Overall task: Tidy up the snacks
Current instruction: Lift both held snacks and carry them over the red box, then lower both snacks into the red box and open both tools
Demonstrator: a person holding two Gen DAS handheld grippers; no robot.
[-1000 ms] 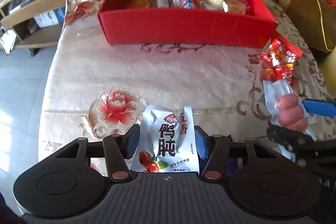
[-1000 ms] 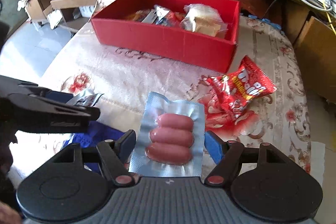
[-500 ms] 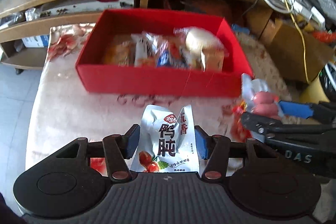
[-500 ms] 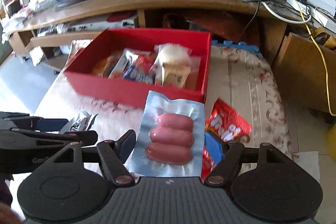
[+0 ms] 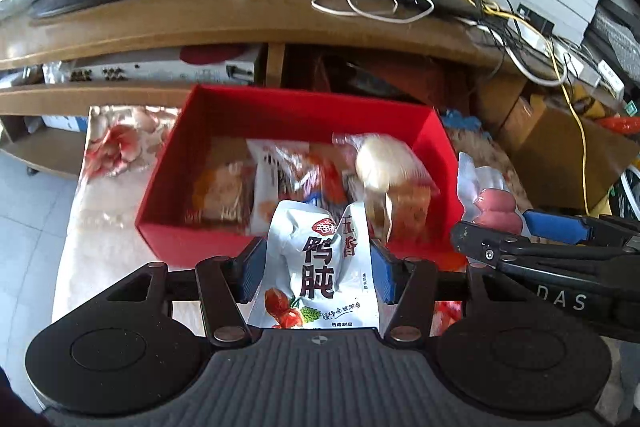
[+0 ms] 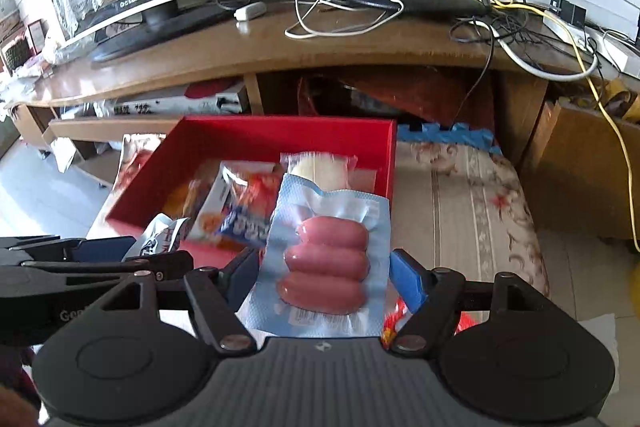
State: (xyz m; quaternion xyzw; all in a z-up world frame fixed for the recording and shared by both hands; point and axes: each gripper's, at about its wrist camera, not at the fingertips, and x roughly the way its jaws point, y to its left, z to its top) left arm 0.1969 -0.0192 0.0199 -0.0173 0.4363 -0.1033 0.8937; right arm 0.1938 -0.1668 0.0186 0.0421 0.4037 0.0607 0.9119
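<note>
My left gripper (image 5: 318, 269) is shut on a white snack pouch (image 5: 316, 267) with dark Chinese lettering, held just before the near wall of the red box (image 5: 304, 115). My right gripper (image 6: 324, 275) is shut on a clear pack of three pink sausages (image 6: 326, 263), held over the box's (image 6: 280, 135) near right corner. The sausage pack also shows in the left wrist view (image 5: 486, 195), and the white pouch shows in the right wrist view (image 6: 160, 235). The box holds several wrapped snacks (image 5: 296, 183).
The box sits on a floral cloth (image 6: 460, 195). A red snack bag (image 6: 394, 315) lies below my right gripper. Behind stands a wooden TV stand (image 5: 200, 23) with a monitor, router and cables. A cardboard box (image 5: 568, 155) is at the right.
Both grippers have risen and moved forward to the red box, each carrying its pack. The red snack bag stayed on the cloth.
</note>
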